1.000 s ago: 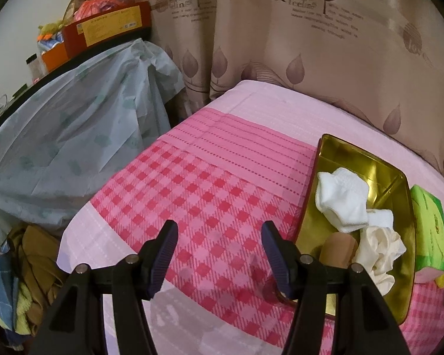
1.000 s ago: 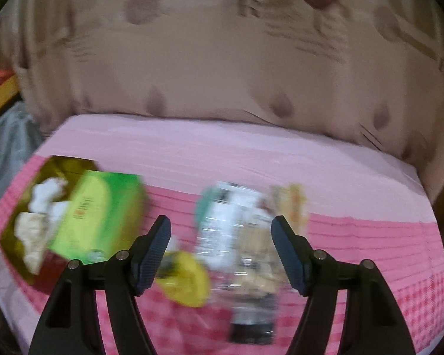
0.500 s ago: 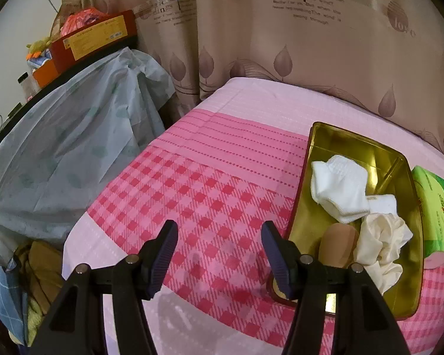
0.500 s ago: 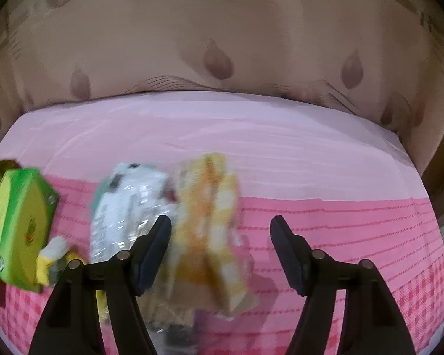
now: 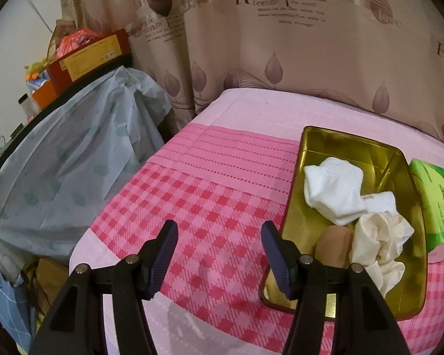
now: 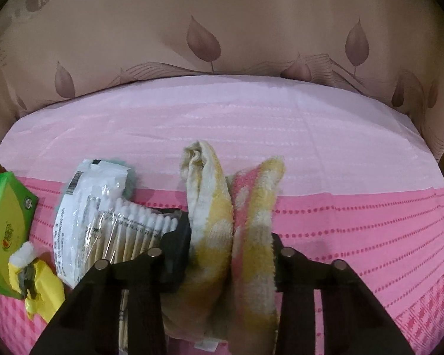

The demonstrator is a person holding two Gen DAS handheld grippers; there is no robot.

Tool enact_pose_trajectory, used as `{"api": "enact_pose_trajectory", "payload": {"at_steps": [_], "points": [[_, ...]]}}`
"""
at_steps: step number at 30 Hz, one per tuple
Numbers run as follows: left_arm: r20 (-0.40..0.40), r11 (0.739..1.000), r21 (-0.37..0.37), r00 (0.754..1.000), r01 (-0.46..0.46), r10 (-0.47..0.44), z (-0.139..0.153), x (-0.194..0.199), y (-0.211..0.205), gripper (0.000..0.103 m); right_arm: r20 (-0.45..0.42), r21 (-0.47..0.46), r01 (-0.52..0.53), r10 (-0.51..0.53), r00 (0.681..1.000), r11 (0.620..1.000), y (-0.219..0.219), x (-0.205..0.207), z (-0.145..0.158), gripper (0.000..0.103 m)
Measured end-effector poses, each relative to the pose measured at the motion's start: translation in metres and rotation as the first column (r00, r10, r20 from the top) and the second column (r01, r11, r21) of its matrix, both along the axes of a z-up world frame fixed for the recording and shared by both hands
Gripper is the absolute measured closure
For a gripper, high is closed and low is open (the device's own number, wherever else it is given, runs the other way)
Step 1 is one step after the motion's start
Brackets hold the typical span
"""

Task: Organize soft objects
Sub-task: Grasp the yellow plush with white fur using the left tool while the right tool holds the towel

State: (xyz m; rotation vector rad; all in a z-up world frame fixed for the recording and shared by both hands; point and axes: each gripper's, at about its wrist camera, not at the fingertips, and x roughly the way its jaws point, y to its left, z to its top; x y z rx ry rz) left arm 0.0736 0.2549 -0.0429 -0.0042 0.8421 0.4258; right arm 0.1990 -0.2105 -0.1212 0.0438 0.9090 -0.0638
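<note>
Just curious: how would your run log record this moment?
right gripper: shut on towel | left gripper: open, empty | tray: holds socks

Pink bed [image 5: 222, 195] – gold tray [image 5: 334, 142], tissue pack [image 6: 6, 224], perhaps swabs [image 6: 139, 224]

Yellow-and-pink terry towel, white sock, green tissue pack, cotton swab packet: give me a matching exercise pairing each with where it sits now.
Things:
1. yellow-and-pink terry towel
2. white sock
3. green tissue pack
4. clear packet of cotton swabs

Places:
A. inside the gold metal tray
B. between the right gripper fingers
C. on the cloth, just outside the tray's right wall
D. on the cloth, left of the towel

Pairs: 1-B, 2-A, 3-C, 4-D
</note>
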Motion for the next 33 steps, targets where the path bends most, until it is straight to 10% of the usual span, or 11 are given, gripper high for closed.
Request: {"api": "enact_pose_trajectory", "payload": {"at_steps": [16,29,33], "points": [[0.010,0.952,-0.132,0.961,0.277,-0.278,0.024,-0.002,-0.098,0.043,0.047,-0.035,0.064,-0.062,0.997,0.997,-0.051,-0.067,0.006,0.076],[-0.030,0.755,-0.335,0.794,0.564,-0.607,0.034,0.020,-0.261,0.043,0.051,-0.056,0.064,-0.062,0.997,0.996,-0.063,-0.087,0.003,0.075],[-0.077,0.736,-0.369,0.771,0.567,-0.633,0.024,0.037,-0.297,0.043,0.043,-0.043,0.058,-0.056,0.998,0.997,-0.065,-0.086,0.002,0.075]]}}
